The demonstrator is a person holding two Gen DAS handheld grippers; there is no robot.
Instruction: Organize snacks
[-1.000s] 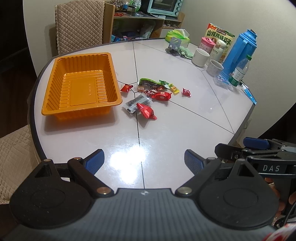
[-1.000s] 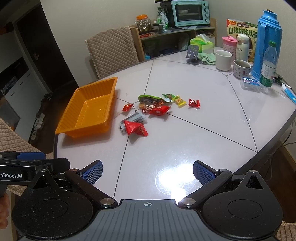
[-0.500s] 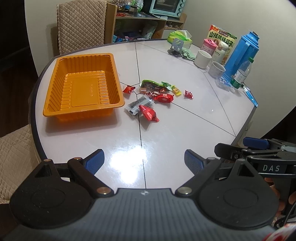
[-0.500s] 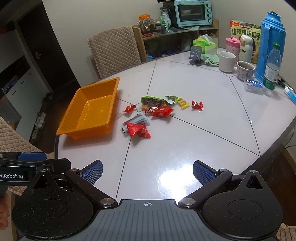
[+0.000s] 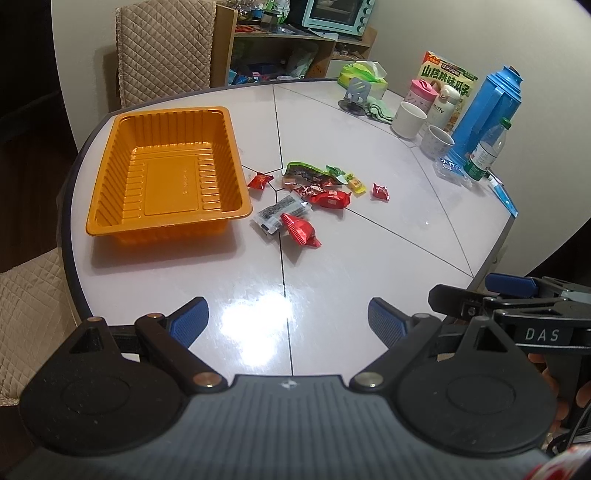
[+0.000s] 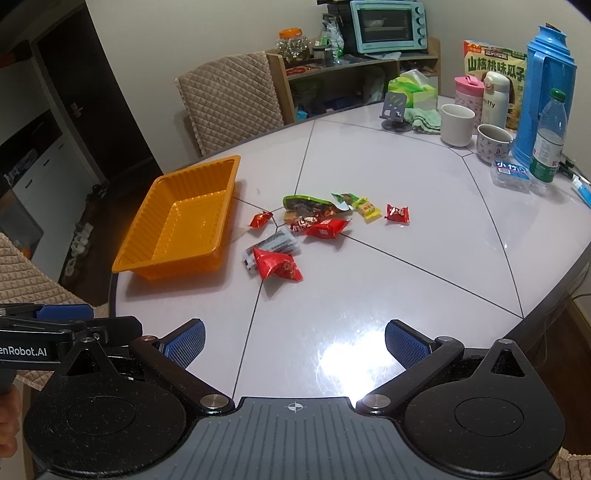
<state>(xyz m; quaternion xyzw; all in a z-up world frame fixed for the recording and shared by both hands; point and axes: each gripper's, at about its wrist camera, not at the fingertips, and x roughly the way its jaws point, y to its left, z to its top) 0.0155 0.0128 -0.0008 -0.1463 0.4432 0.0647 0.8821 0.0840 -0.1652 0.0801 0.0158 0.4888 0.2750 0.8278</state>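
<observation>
An orange plastic tray (image 5: pixel 110 177) (image 6: pixel 136 247) stands empty on the left of the white round table. Just right of it lies a loose pile of wrapped snacks: a big red packet (image 5: pixel 300 230) (image 6: pixel 277 265) nearest me, a grey packet (image 5: pixel 282 212) (image 6: pixel 271 242), a red bar (image 5: pixel 330 198) (image 6: pixel 327 227), a green pouch (image 5: pixel 306 170) (image 6: pixel 308 202), a yellow candy (image 5: pixel 356 183) (image 6: pixel 366 209) and small red candies (image 5: pixel 380 192) (image 6: pixel 398 213). My left gripper (image 5: pixel 288 323) and right gripper (image 6: pixel 293 341) both hover open over the near table edge, well short of the pile, holding nothing.
At the table's far right stand a blue thermos (image 6: pixel 550 96), a water bottle (image 6: pixel 550 140), two mugs (image 6: pixel 457 124), a pink cup (image 6: pixel 467 92), a seed bag (image 6: pixel 493 62) and a tissue box (image 6: pixel 413 88). Quilted chairs (image 6: pixel 229 99) and a shelf with a toaster oven (image 6: pixel 386 26) stand behind.
Both grippers have drifted slightly, so the tray and snacks sit a little lower and nearer in each view. Jaws stay open; nothing on the table moved.
</observation>
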